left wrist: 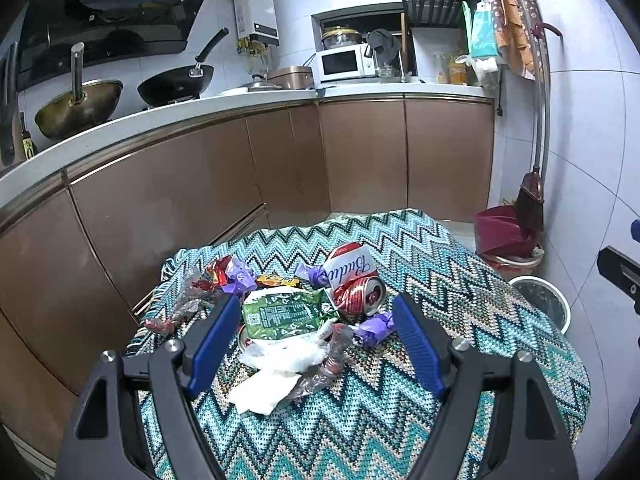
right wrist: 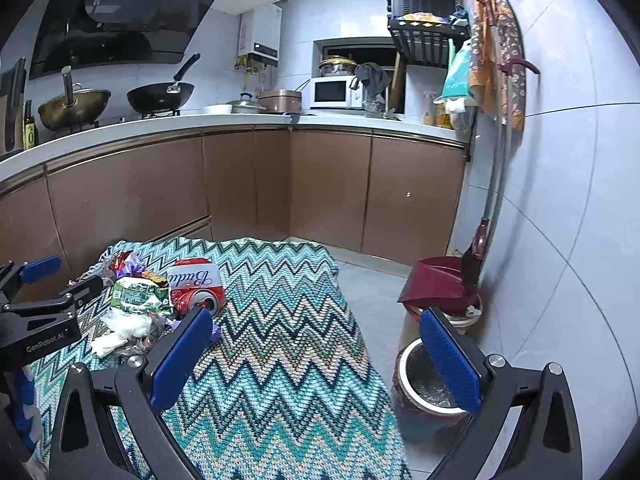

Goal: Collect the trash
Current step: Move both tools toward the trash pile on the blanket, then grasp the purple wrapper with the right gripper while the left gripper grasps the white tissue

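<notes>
A pile of trash lies on a table with a zigzag cloth (left wrist: pixel 440 280). It holds a crushed red Budweiser can (left wrist: pixel 354 278), a green wrapper (left wrist: pixel 286 314), white crumpled tissue (left wrist: pixel 272 380), purple wrappers (left wrist: pixel 374 328) and red wrappers (left wrist: pixel 218 270). My left gripper (left wrist: pixel 316 344) is open and empty, its blue pads on either side of the pile, a little above it. My right gripper (right wrist: pixel 320 360) is open and empty over the cloth's right part, with the pile (right wrist: pixel 140 300) to its left. A lined trash bin (right wrist: pixel 428 388) stands on the floor right of the table.
Brown cabinets (left wrist: pixel 360 160) with a white counter run behind the table. A maroon dustpan (right wrist: pixel 440 284) on a bucket and a broom (left wrist: pixel 532 196) stand against the right wall. The left gripper's body (right wrist: pixel 40 320) shows at the left edge of the right wrist view.
</notes>
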Motion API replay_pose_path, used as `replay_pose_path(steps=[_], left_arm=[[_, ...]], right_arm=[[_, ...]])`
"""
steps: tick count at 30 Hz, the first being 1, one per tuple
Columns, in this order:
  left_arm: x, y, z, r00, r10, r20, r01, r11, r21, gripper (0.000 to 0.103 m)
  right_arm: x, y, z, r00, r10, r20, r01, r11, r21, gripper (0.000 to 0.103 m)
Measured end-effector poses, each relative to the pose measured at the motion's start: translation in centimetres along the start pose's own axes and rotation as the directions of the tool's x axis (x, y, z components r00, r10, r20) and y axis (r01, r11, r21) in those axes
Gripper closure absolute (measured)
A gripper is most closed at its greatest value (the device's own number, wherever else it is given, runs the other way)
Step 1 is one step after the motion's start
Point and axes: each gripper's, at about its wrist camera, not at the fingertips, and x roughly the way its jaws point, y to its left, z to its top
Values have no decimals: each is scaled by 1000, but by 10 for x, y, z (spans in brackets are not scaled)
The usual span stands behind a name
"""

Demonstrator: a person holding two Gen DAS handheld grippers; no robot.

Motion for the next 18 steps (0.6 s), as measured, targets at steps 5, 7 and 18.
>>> replay_pose_path(steps=[5, 7, 18], left_arm=[[16, 10, -2, 1000, -1, -26, 0, 1000, -17, 26], [24, 15, -3, 999, -5, -39, 4, 1000, -26, 26], [49, 43, -9, 997, -33, -64, 30, 999, -34, 26]], right_arm=[[17, 11, 4, 999, 51, -13, -51, 998, -20, 0], [24, 18, 4, 997, 78, -19, -79, 997, -27, 0], [55, 54, 10, 981, 176, -79, -180, 982, -53, 0]])
